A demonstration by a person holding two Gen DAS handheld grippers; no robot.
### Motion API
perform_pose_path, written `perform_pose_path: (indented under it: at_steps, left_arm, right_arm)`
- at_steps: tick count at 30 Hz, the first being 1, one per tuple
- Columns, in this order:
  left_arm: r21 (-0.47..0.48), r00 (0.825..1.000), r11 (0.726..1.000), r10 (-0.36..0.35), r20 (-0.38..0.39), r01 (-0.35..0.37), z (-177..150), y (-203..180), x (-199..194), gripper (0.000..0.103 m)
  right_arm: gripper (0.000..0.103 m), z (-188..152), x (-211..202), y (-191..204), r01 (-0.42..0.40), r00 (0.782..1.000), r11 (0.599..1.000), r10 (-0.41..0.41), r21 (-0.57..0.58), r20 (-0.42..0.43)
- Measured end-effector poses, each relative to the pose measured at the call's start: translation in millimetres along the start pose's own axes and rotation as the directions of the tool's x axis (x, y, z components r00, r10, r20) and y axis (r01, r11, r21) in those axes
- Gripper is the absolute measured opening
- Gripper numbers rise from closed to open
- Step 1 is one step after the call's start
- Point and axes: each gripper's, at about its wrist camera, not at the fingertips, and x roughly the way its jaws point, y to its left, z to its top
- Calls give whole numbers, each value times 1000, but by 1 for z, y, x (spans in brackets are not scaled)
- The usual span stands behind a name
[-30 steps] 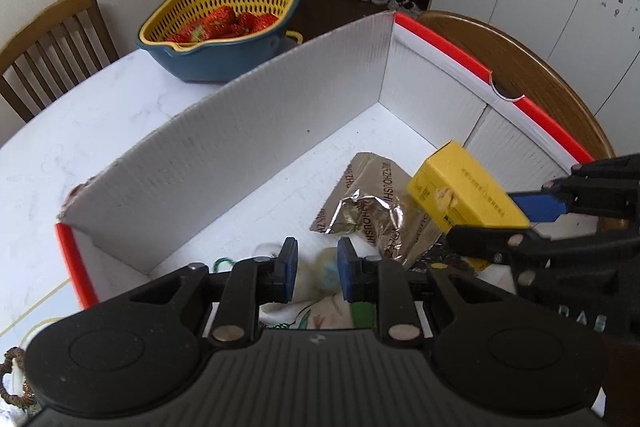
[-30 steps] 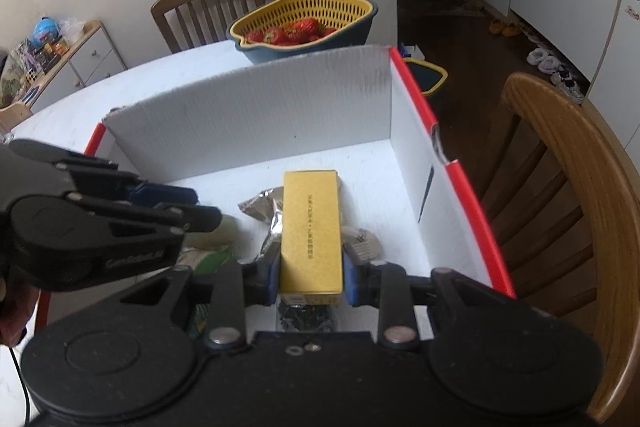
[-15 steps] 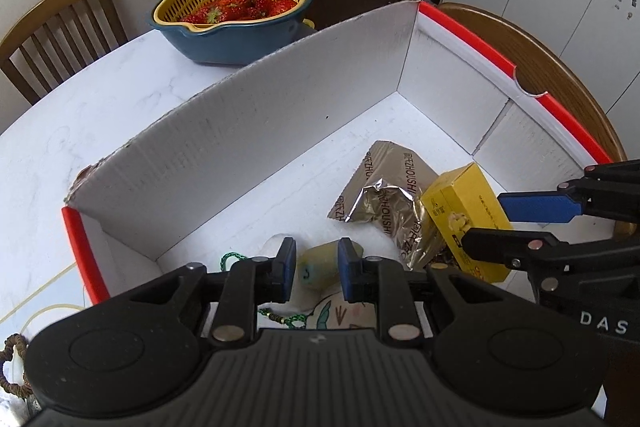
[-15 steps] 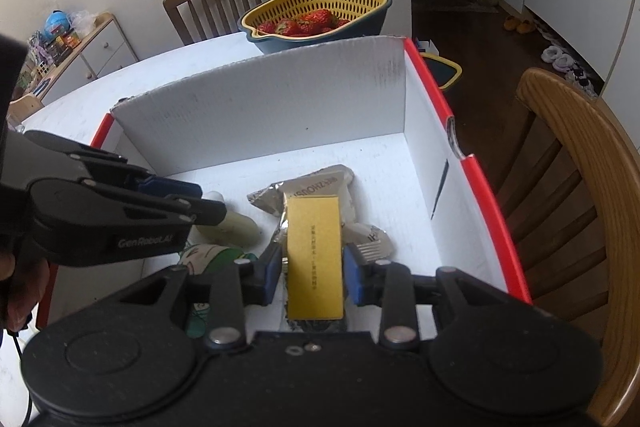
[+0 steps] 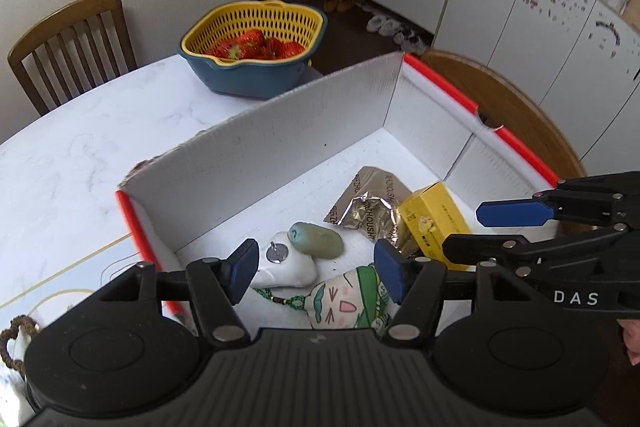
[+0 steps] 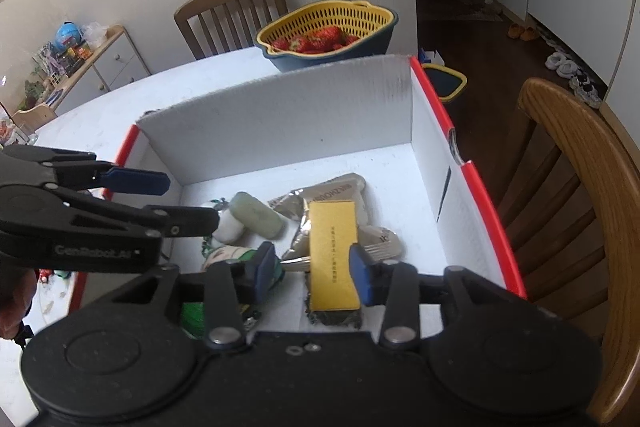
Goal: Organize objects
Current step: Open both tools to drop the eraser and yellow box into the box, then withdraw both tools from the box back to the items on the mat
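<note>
Both tongs hung over the white box [image 5: 304,131] with their jaws spread and nothing gripped: the left gripper [image 5: 316,273] gaped wide above the small things at the near left of the box floor, and the right gripper [image 6: 310,269] stood open around the yellow carton [image 6: 333,253], its right pad close against the carton's edge, its left pad well off.

That carton lay flat on the crumpled foil pouch [image 6: 320,193] near the middle of the box, and this was the likeliest source of trouble. The pouch looked slick and uneven, so a nudge from the close pad could have slid or tipped the carton off it.

On the left, the pale green capsule [image 5: 316,235] leaned on the white piece [image 5: 286,267], with the green-and-white cloth charm [image 5: 348,303] and its cord just beside them. A careless dip of the left gripper could have snagged the cord or rolled the capsule.

Each tool's fingers also reached toward the other, so a sideways move risked a knock.
</note>
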Motion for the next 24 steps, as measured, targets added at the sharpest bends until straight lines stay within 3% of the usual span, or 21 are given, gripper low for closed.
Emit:
perform_pose_path:
  at_steps: [13,20,24]
  left_arm:
    - [-31,992,998,-51,118,55,-31,21,-69,64]
    - [-16,985,998,-52,166,56,-53,41,-104,75]
    - [-10,982,1000,-20,190,22,-67,54,-123,82]
  right_arm:
    - [53,-8,-42,37,-10,996,1000,11,-10,91]
    - [66,-19,-59,65,3,991,1000,-2,-12,135]
    - [75,-25,-67,85,2,987,1000,0,-10,160]
